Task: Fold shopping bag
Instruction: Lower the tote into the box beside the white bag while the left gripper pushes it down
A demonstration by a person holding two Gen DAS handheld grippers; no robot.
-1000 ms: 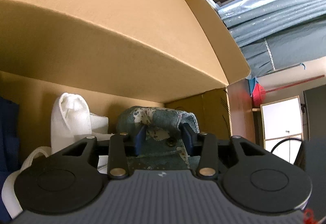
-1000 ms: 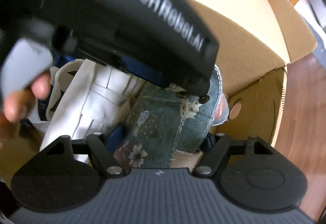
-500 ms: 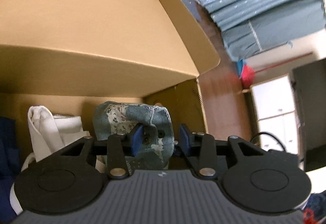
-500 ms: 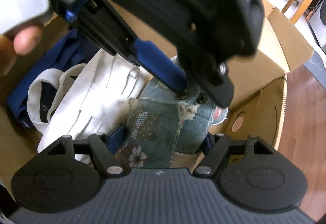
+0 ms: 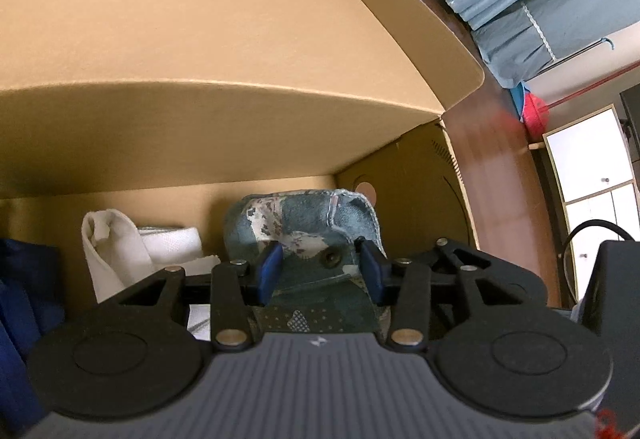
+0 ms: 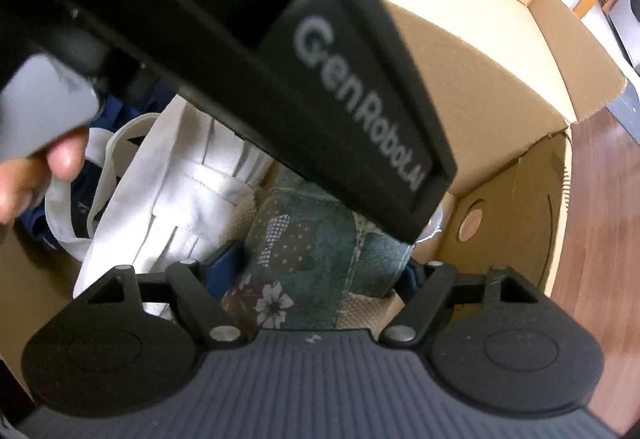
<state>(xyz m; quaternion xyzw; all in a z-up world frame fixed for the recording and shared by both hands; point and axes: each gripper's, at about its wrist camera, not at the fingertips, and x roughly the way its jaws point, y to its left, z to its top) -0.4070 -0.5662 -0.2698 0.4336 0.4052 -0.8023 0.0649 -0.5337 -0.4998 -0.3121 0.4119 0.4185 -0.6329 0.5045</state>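
Jaws of the left gripper (image 5: 320,271) stand parted around the folded patchwork shopping bag (image 5: 304,227), one blue pad on each side of the bundle by its metal snap (image 5: 331,258); whether the pads actually press the cloth cannot be told. Jaws of the right gripper (image 6: 320,271) are likewise spread wide, with the same floral green bag (image 6: 312,251) lying between them, its left blue finger (image 6: 224,267) at the bag's side. Just left of the bag a white tote (image 6: 168,199) lies crumpled, and beyond that some dark blue fabric (image 5: 24,291). All of this sits inside an open cardboard box (image 5: 200,51). Above, the left gripper's black body crosses the right wrist view, a person's hand (image 6: 36,175) on its trigger. Wood floor (image 6: 600,199) lies outside the box.
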